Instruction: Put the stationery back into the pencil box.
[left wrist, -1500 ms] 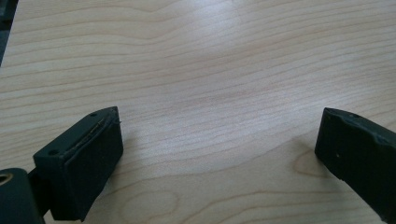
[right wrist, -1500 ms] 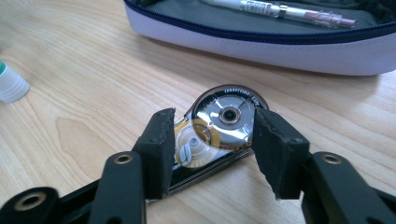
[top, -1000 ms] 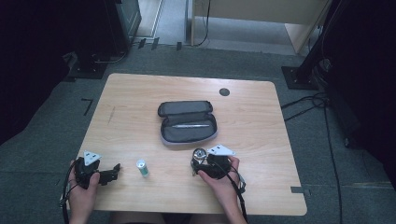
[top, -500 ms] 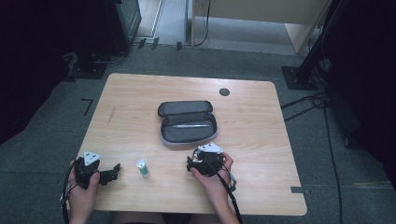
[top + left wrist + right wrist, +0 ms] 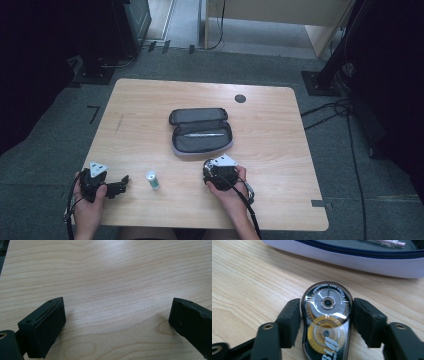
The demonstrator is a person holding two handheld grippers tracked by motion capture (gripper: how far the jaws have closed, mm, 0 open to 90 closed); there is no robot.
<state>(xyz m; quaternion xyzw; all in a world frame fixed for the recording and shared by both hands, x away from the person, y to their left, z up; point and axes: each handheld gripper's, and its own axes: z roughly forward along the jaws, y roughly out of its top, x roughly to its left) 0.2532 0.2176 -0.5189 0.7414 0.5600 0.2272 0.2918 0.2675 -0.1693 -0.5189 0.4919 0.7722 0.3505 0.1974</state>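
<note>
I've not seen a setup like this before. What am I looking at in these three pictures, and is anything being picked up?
A person sits at a wooden table with a hand-held gripper in each hand: a tool with two black jaws.

The high view looks down from above the person. The left hand-held gripper rests near the table's front left; the right hand-held gripper is just in front of an open pencil case with a pen inside. A small white and green tube lies between the hands.

The other two pictures come from cameras riding on the grippers. The left gripper view shows its jaws wide apart over bare wood. The right gripper view shows a correction tape dispenser between its jaws, which have just been closing and now sit against its sides.
</note>
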